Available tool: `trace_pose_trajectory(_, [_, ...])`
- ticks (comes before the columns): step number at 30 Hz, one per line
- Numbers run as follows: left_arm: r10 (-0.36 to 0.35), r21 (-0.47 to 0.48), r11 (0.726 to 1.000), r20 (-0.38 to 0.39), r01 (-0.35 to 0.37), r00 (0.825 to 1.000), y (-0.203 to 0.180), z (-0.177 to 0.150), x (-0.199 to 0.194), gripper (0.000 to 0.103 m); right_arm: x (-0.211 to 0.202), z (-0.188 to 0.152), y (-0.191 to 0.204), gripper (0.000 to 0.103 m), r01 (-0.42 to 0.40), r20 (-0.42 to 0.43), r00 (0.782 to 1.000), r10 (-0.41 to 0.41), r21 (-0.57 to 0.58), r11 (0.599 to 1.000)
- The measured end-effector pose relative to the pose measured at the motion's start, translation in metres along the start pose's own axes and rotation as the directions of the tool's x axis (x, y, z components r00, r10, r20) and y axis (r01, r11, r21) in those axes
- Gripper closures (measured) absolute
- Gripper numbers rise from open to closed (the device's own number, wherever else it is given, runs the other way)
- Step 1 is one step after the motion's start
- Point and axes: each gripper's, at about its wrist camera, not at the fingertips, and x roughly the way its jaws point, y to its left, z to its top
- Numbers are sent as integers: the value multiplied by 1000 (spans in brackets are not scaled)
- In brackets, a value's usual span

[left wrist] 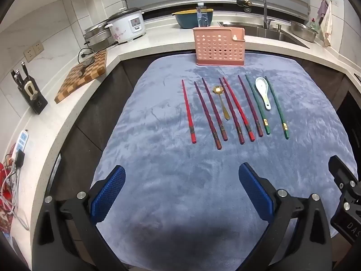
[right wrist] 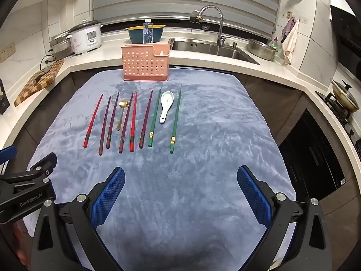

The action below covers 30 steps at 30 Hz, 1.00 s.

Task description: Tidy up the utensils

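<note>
Several chopsticks lie side by side on a blue cloth: red ones, dark purple ones and two green ones. A small gold spoon and a white ceramic spoon lie among them. A pink perforated utensil holder stands upright at the cloth's far edge. My left gripper and right gripper hover open over the near cloth, nothing between their blue pads.
A white counter wraps around, with a rice cooker, a checkered cutting board, a knife block, a sink and tap and a blue basin. A pan on a stove stands at the right. Power strip cables hang left.
</note>
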Motion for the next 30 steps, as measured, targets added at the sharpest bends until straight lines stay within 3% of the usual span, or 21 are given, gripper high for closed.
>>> trace_pose_trajectory(4, [-26,-19,999,0,26,1000,3,0,0,7,0,-2,1,7,3,2,1000,-3,-1,1000])
trace_pose_trajectory(30, [-9,-28,1000,1,9,1000,11,6,1,7,-3,7,0,7,7,3,1000,-7,-4,1000])
